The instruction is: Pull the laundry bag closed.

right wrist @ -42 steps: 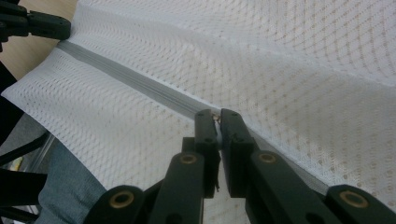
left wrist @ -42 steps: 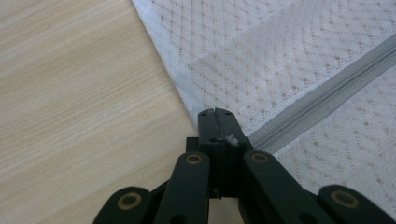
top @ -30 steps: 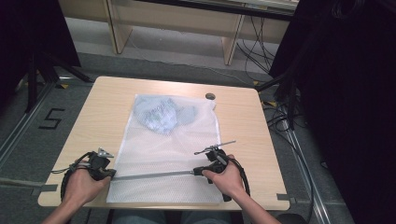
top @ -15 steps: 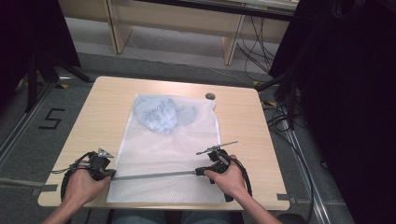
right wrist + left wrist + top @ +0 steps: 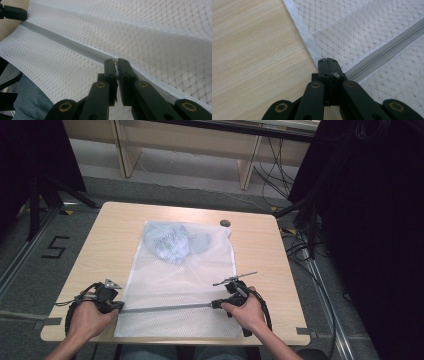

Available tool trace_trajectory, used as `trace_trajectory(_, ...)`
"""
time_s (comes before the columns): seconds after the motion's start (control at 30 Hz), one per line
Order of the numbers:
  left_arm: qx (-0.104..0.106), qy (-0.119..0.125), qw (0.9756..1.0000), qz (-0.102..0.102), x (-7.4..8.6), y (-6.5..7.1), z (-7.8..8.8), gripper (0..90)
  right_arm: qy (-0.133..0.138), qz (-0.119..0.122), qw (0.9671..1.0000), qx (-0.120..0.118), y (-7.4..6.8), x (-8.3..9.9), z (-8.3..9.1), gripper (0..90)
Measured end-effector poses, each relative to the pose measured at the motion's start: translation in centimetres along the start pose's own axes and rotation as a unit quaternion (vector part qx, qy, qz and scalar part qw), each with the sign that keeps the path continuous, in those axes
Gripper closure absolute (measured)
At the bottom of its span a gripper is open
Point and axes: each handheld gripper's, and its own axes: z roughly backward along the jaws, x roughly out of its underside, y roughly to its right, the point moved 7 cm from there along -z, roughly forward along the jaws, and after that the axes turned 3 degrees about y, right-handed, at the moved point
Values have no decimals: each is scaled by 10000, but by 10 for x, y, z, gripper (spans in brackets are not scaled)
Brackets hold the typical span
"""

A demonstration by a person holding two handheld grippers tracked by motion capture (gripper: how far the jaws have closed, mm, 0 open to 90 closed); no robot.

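A white mesh bag (image 5: 175, 280) lies flat on the wooden table (image 5: 110, 235), with bluish clothes (image 5: 170, 242) bunched inside its far end. A grey zipper (image 5: 165, 308) runs across the bag near the front edge. My left gripper (image 5: 119, 307) is shut on the zipper's left end at the bag's edge; its tips (image 5: 327, 60) are pressed together where the zipper (image 5: 387, 50) begins. My right gripper (image 5: 215, 305) is shut on the zipper (image 5: 62, 40) farther right, its tips (image 5: 116, 61) pinching a small piece of it. The left gripper (image 5: 12, 12) shows far off along the zipper.
A small dark round thing (image 5: 225, 223) sits near the table's far edge, right of the bag. The bag's front hem hangs at the table's near edge over the person's trouser leg (image 5: 30, 105). Cables (image 5: 300, 245) trail on the floor at the right.
The right gripper has crept very slightly to the right along the zipper. The left gripper and the bag have stayed put.
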Motion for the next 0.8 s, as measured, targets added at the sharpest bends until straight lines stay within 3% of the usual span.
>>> trace_trajectory(0.37, -43, 58, 9999, 78, -1, 1, -1, 900, 15, -4, 10000, 19, 6, 2, 3, 869)
trace_trajectory(0.47, -11, -15, 10000, -1, 0, 0, 0, 900, -31, -122, 9999, -51, 5, 4, 4, 869)
trace_trajectory(0.5, -29, 40, 10000, 56, 0, 1, -1, 900, -24, -171, 9998, -72, 4, 4, 4, 869)
trace_trajectory(0.67, -47, 65, 9999, 82, -1, 1, -1, 900, -44, -80, 9999, 72, 11, 5, 7, 869)
trace_trajectory(0.73, 5, -47, 10000, -5, 0, 0, 1, 900, -60, -238, 9997, 79, 9, 6, 8, 869)
trace_trajectory(0.8, -12, -92, 10000, 10, 0, 0, 1, 900, -31, -173, 9998, 9, 10, 6, 8, 869)
